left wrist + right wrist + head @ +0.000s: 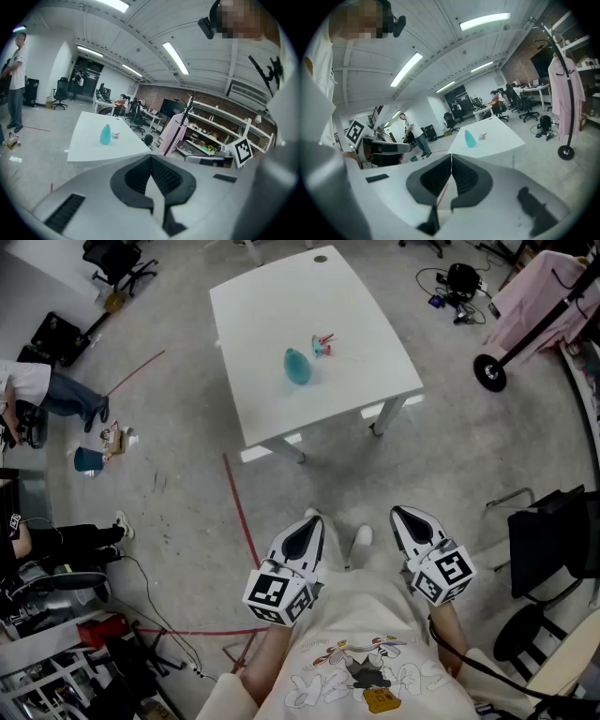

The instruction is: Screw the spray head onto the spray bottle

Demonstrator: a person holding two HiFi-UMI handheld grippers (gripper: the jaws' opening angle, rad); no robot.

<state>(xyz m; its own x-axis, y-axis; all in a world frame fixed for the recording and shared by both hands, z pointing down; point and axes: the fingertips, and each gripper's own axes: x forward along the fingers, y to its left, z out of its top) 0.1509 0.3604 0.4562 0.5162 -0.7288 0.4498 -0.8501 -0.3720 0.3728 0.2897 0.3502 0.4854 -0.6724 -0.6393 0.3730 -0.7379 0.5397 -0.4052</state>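
A teal spray bottle stands without its head near the middle of a white table. A small pink-and-teal spray head lies just right of it. The bottle and head show small and far off in the left gripper view, and the bottle and head again in the right gripper view. Both grippers are held close to the person's body, well short of the table. My left gripper is shut and empty. My right gripper is shut and empty too.
A person stands at the far left by a teal object on the floor. Red tape lines cross the concrete between me and the table. A pink garment on a wheeled rack is at the upper right, black chairs at the right.
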